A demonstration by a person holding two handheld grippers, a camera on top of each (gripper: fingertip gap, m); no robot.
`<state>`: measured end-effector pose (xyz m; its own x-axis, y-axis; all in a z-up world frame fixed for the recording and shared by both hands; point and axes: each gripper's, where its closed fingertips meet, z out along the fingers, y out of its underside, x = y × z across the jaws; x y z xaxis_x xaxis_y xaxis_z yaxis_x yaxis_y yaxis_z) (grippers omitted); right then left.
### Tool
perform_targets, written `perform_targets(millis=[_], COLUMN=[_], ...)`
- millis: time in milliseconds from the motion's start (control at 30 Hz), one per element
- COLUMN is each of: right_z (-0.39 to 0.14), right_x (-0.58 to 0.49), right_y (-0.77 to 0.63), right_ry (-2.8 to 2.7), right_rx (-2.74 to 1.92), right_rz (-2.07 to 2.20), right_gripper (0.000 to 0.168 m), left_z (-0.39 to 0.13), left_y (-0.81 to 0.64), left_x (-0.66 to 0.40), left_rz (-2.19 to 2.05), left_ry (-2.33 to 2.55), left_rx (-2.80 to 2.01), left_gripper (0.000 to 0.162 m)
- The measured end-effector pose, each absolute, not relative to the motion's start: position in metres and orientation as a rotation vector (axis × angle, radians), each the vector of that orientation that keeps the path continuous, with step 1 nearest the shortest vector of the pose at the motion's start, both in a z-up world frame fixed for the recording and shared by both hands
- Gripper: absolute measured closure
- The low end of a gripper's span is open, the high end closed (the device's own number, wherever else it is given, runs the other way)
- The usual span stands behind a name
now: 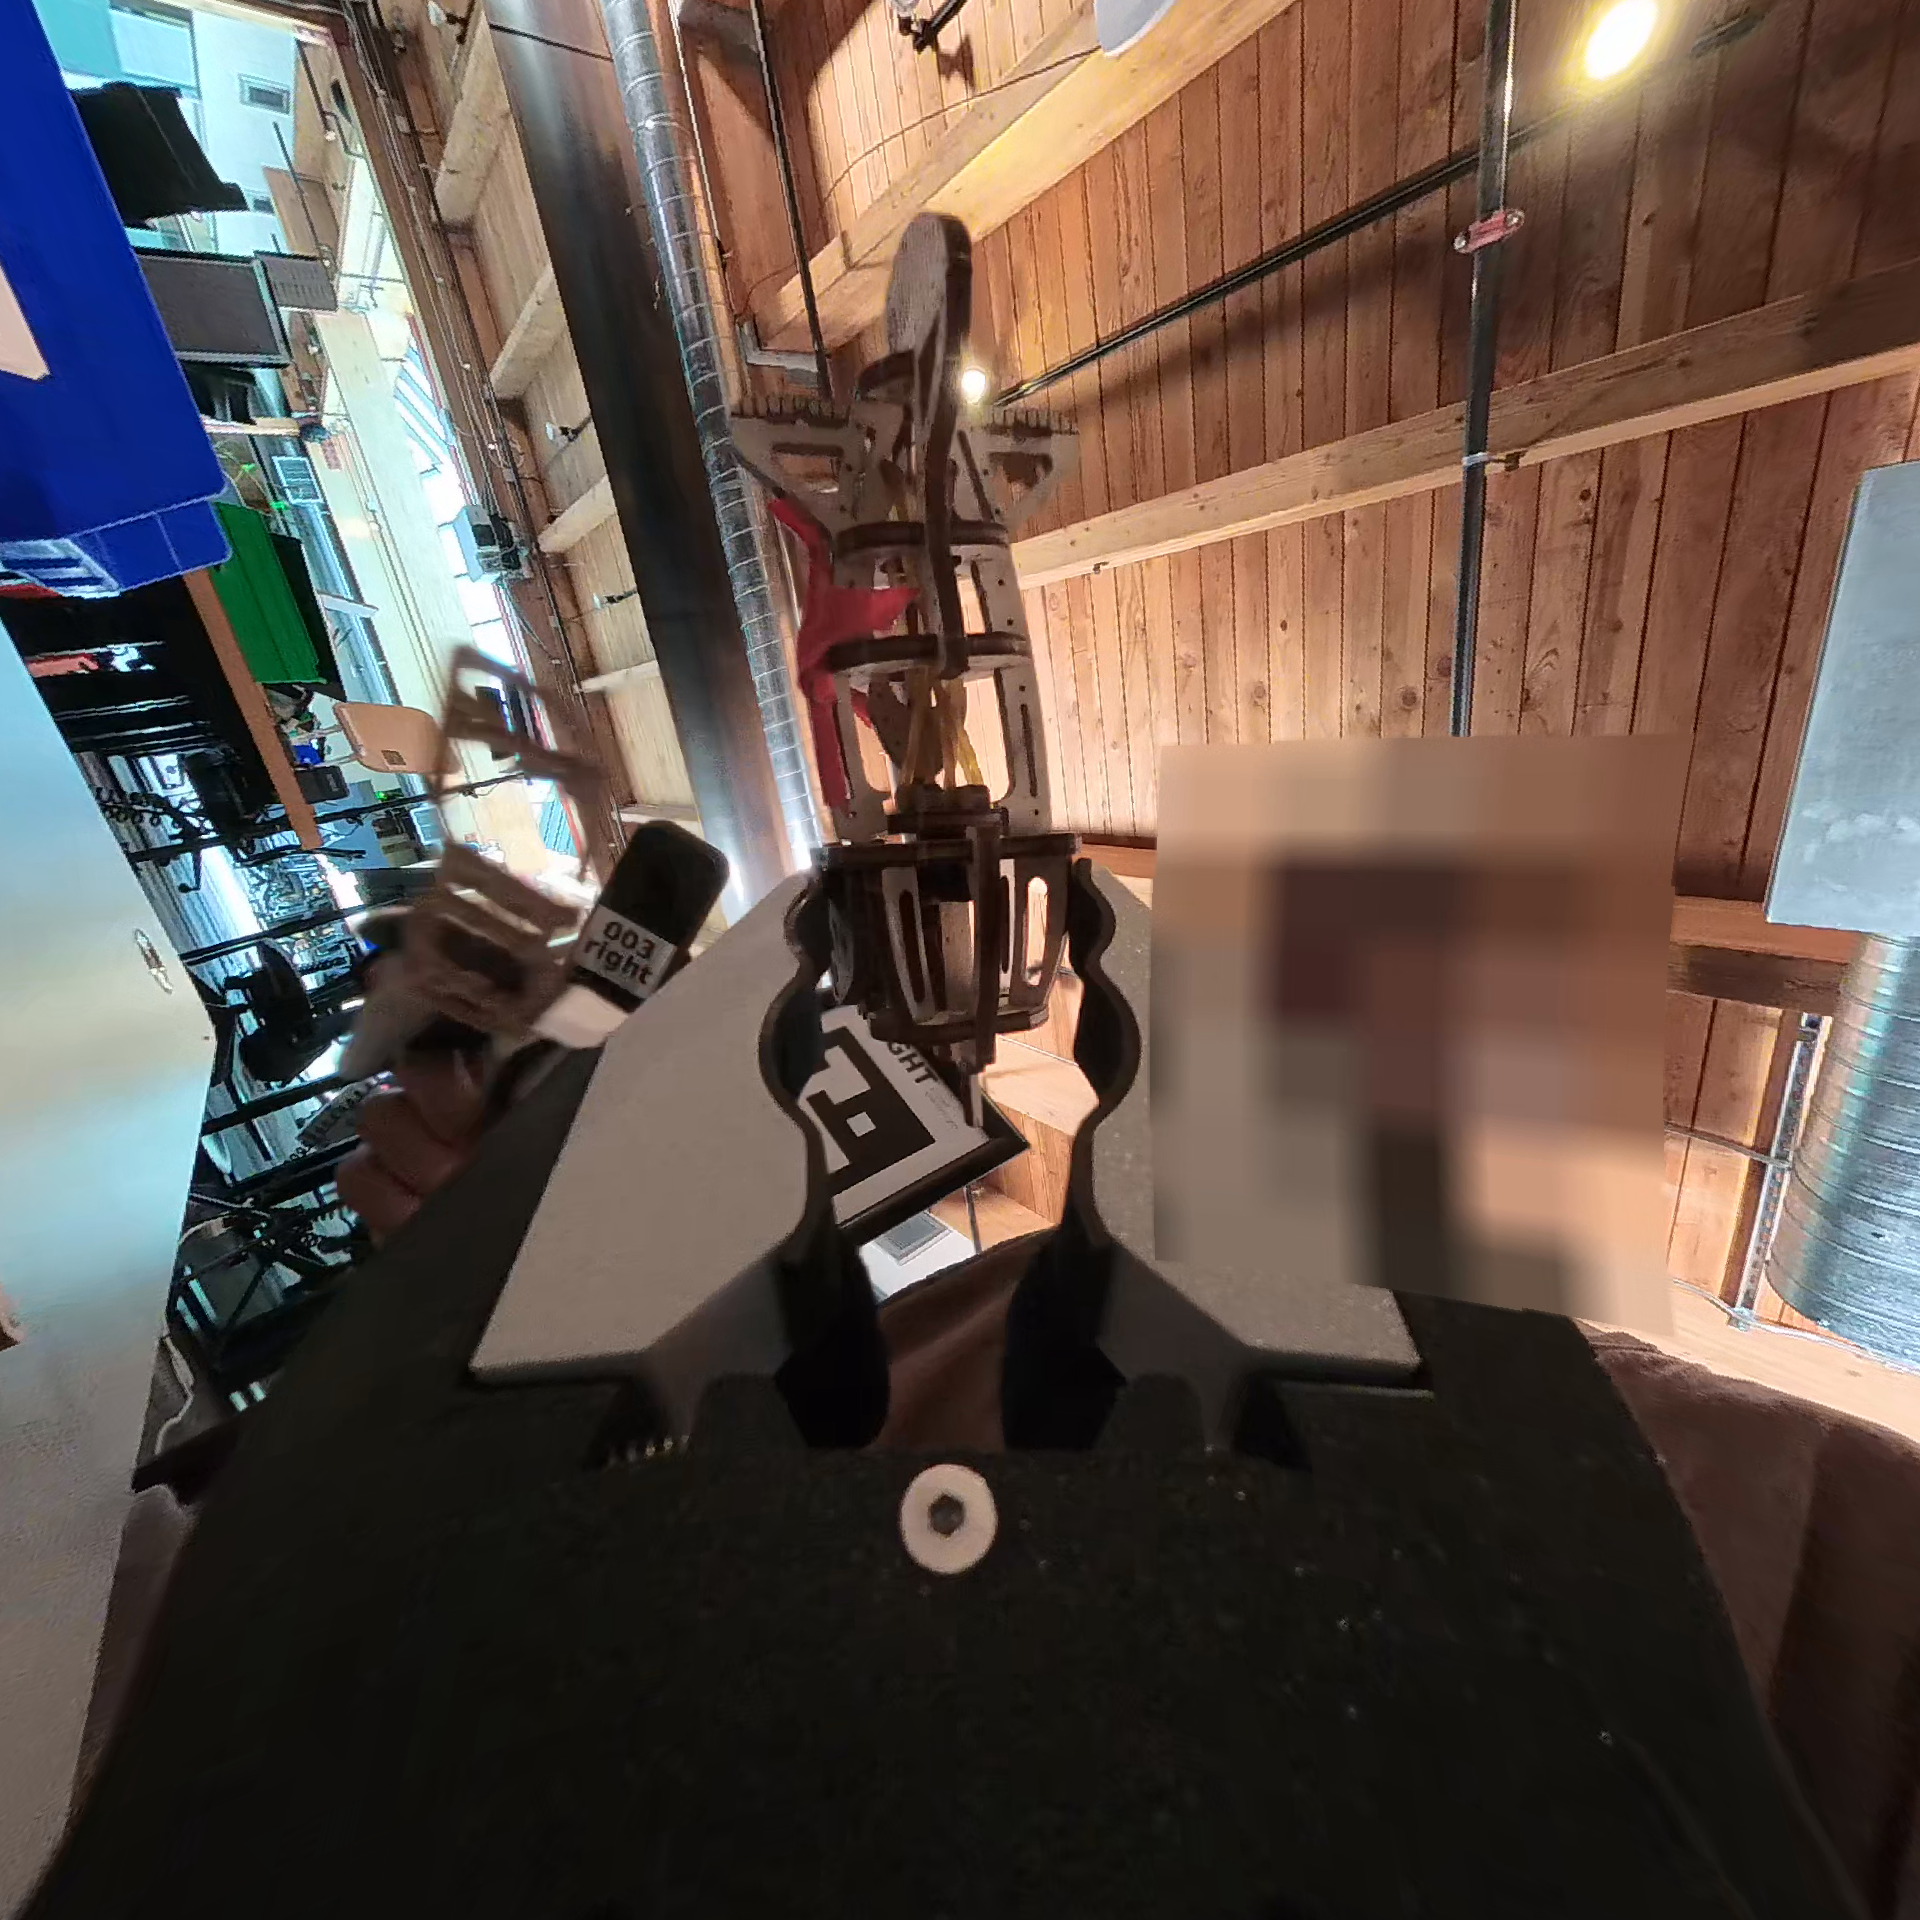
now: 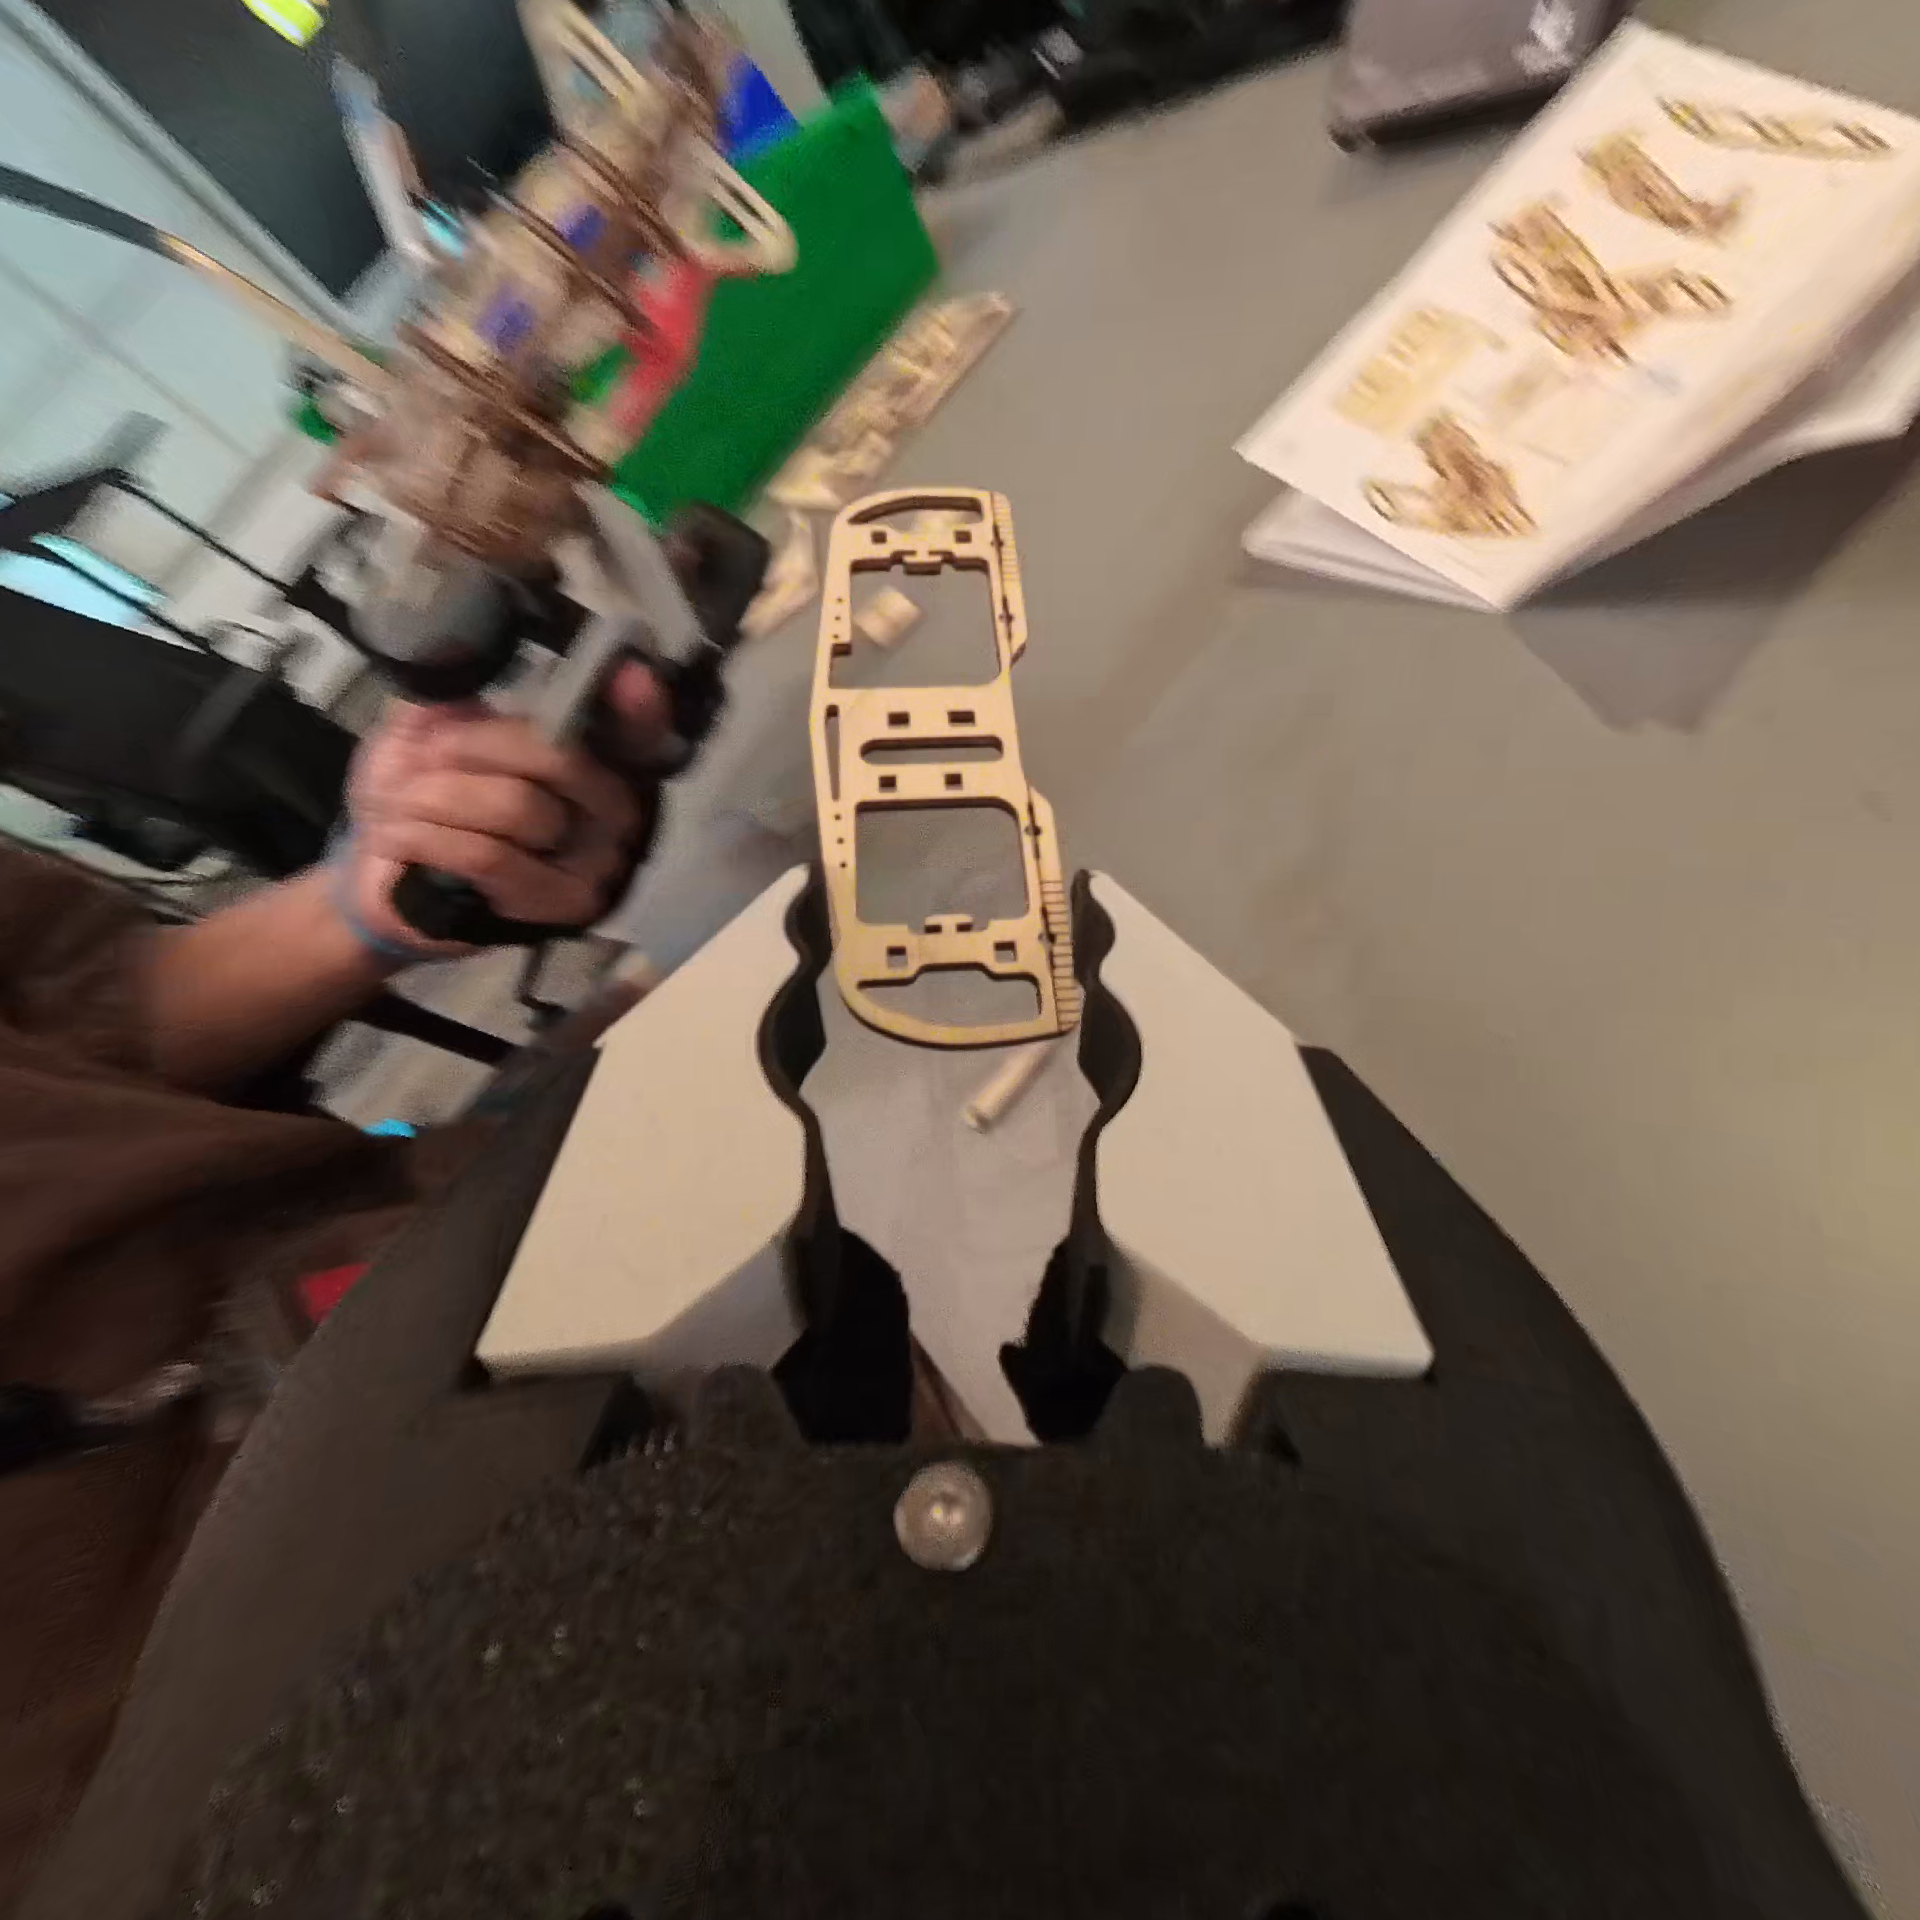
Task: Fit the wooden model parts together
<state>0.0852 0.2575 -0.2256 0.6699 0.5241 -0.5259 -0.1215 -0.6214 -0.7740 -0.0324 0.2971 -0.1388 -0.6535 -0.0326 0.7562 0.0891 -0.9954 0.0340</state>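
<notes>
Left claw (image 1: pixel 940 971): clenched on the tall brown slotted wooden model body (image 1: pixel 930 665), raised for access.
Right claw (image 2: pixel 951 961): grasping the flat pale cut-out plywood panel (image 2: pixel 935 769) beside that body, ready to fit.

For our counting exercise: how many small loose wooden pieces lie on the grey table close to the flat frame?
2: a block seen through the frame's upper opening, a peg below its lower end. Others may be hidden.

Workshop: timber ceiling (image 1: pixel 1247 312), ductwork (image 1: pixel 717 416)

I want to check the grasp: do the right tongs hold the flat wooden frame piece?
Yes, the right tongs are closed on the lower end of the flat wooden frame piece, which stands up above the grey table.
</notes>
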Motion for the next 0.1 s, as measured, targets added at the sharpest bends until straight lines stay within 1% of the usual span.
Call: perform_targets(millis=[33, 100], right_z=[-0.2374, -0.2446], right_x=[0.0903, 0.0920], right_y=[0.2588, 0.2585], right_ry=[-0.311, -0.325], right_rx=[-2.099, -2.136], right_rz=[0.908, 0.866], right_gripper=[0.123, 0.123], left_z=[-0.1394, -0.1388], left_y=[0.2964, 0.2961], left_x=[-0.0320, -0.0333], left_rz=[-2.791, -2.788], left_ry=[-0.097, -0.086], left_rx=[-1.285, -1.278], left_gripper=[0.119, 0.119])
